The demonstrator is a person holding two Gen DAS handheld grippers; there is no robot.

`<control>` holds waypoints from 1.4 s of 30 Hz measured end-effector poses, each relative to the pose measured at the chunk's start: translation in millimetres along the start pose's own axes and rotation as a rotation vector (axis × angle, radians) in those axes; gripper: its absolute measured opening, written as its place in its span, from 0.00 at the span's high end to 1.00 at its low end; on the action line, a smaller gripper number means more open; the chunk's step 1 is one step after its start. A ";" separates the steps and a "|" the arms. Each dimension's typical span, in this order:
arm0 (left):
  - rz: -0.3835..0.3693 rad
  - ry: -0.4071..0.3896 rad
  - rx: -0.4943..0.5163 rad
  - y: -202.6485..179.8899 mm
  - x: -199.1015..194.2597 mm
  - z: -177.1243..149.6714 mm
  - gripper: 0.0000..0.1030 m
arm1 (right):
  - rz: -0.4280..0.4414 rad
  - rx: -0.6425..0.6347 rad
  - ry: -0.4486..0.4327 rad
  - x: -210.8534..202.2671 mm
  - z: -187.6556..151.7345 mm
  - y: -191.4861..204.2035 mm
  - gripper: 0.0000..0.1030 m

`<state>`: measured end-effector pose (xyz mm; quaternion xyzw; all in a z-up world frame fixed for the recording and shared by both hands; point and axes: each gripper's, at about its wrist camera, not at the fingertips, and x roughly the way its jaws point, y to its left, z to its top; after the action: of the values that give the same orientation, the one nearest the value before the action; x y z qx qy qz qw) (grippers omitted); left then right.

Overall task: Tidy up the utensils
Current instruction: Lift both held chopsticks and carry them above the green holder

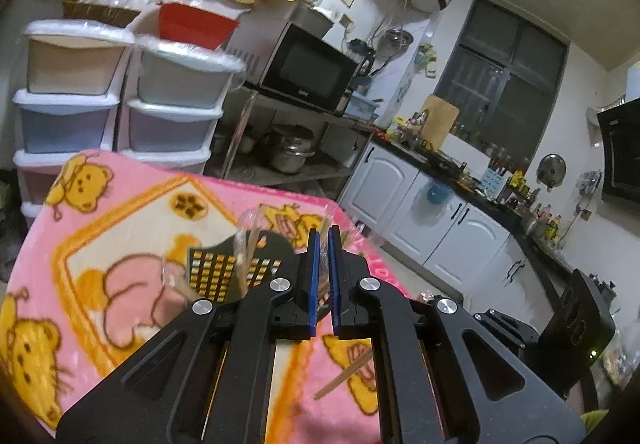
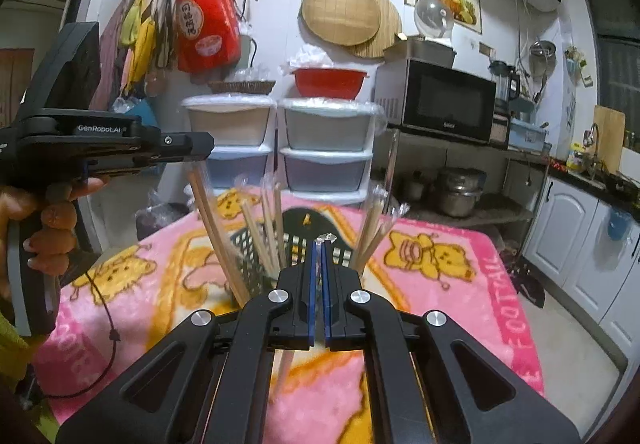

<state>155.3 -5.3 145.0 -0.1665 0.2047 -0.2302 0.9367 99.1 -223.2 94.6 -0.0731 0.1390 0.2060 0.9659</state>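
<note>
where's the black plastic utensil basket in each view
Left wrist view: the black plastic mesh utensil basket sits lower centre-left on the pink cartoon blanket, just left of the left tool, partly hidden by it.
Right wrist view: the basket stands centre, right behind the right tool, with wrapped wooden chopsticks sticking up from it.
Shared landmark: the black microwave on the metal shelf.

Wrapped wooden chopsticks [image 2: 267, 232] lean upright in my black mesh basket [image 2: 250, 264]; one pair [image 1: 344, 374] lies loose beside.
</note>
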 end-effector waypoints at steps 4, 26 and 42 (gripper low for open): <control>-0.013 -0.029 0.010 -6.6 -2.7 13.9 0.98 | -0.008 -0.016 -0.044 -4.4 16.9 -1.5 0.97; 0.016 -0.095 0.064 -20.7 10.8 66.1 0.98 | -0.039 0.018 -0.199 4.8 103.6 -25.4 0.97; 0.057 -0.056 0.095 -17.9 48.1 51.1 0.98 | -0.072 0.038 -0.144 56.9 105.5 -38.0 0.97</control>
<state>211.3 -33.2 181.5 -0.1223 0.1720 -0.2082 0.9550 190.1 -215.2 181.1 -0.0448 0.0702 0.1732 0.9814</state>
